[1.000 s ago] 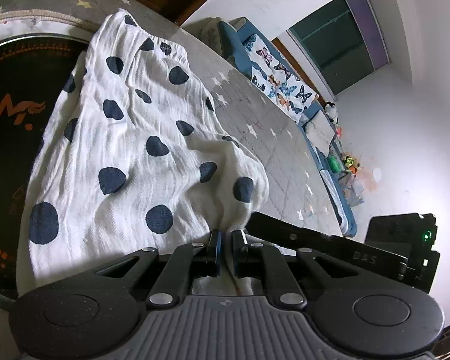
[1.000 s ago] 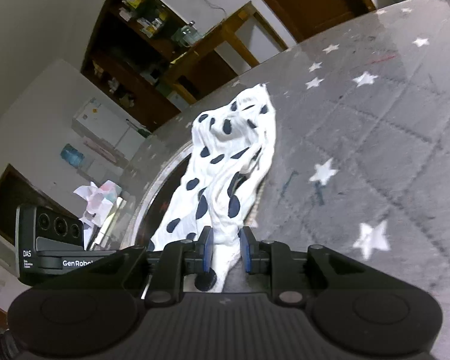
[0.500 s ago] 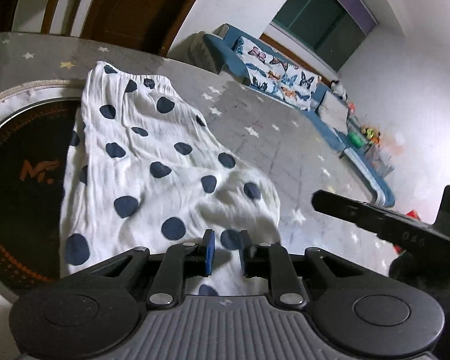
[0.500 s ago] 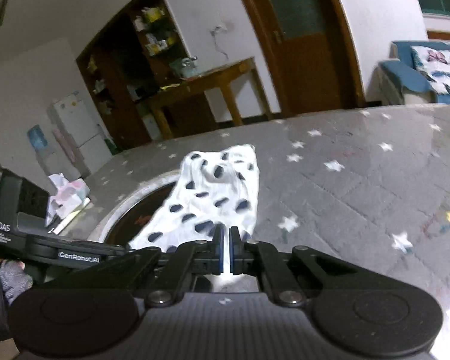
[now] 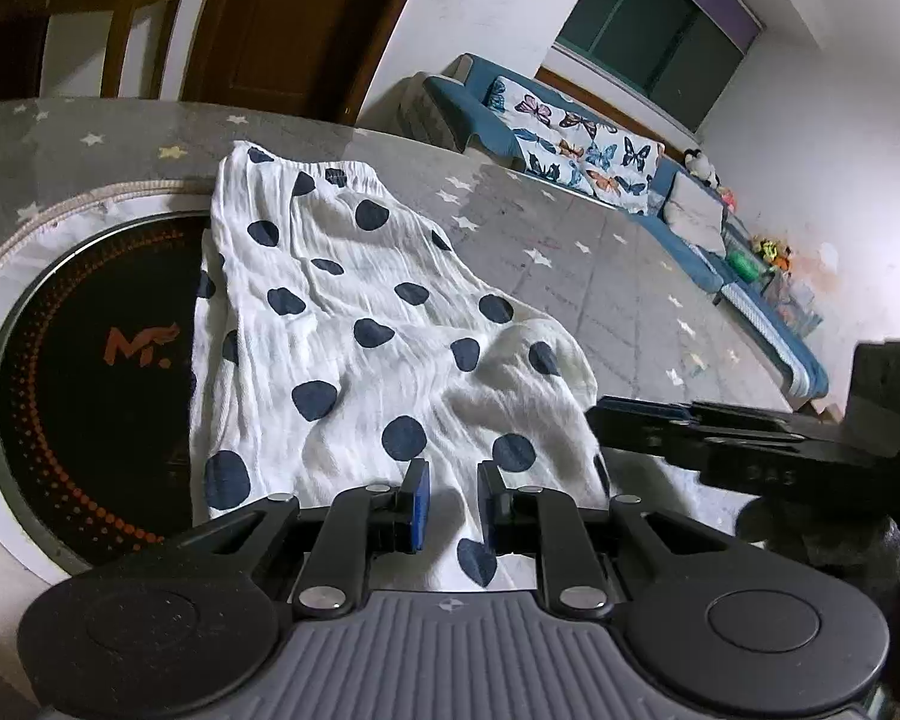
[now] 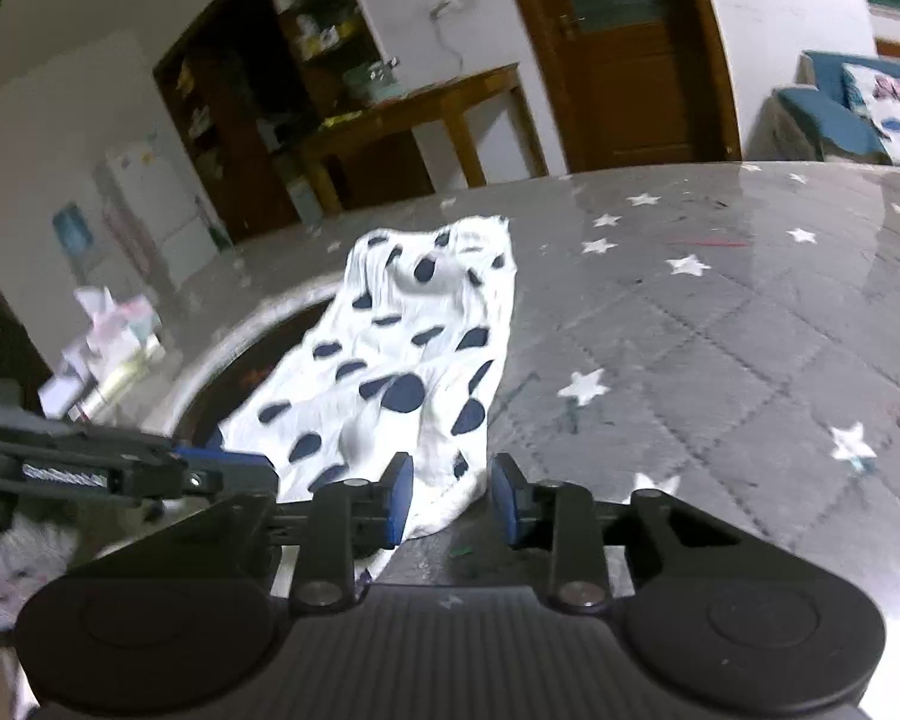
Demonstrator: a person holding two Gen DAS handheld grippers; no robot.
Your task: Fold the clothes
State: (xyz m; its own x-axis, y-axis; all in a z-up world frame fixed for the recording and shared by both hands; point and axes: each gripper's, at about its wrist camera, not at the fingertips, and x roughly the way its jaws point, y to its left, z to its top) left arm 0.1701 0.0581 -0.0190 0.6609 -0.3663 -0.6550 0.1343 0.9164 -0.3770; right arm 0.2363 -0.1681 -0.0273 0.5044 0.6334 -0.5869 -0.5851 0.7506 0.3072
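My left tool (image 5: 453,498) stands slightly apart, pads clear of the thin white cotton garment with navy dots (image 5: 354,324), which lies partly over the black round hotplate (image 5: 90,360) on the grey star-patterned desk (image 5: 600,276). It is light, limp and creases easily, so I would pinch its near hem corners. My right tool (image 6: 452,498) is opening, with cloth between its jaws but unpressed.

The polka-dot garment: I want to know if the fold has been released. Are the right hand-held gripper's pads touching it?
Apart. In the right wrist view the opening right hand-held gripper shows cloth of the polka-dot garment between its pads, clear of both.
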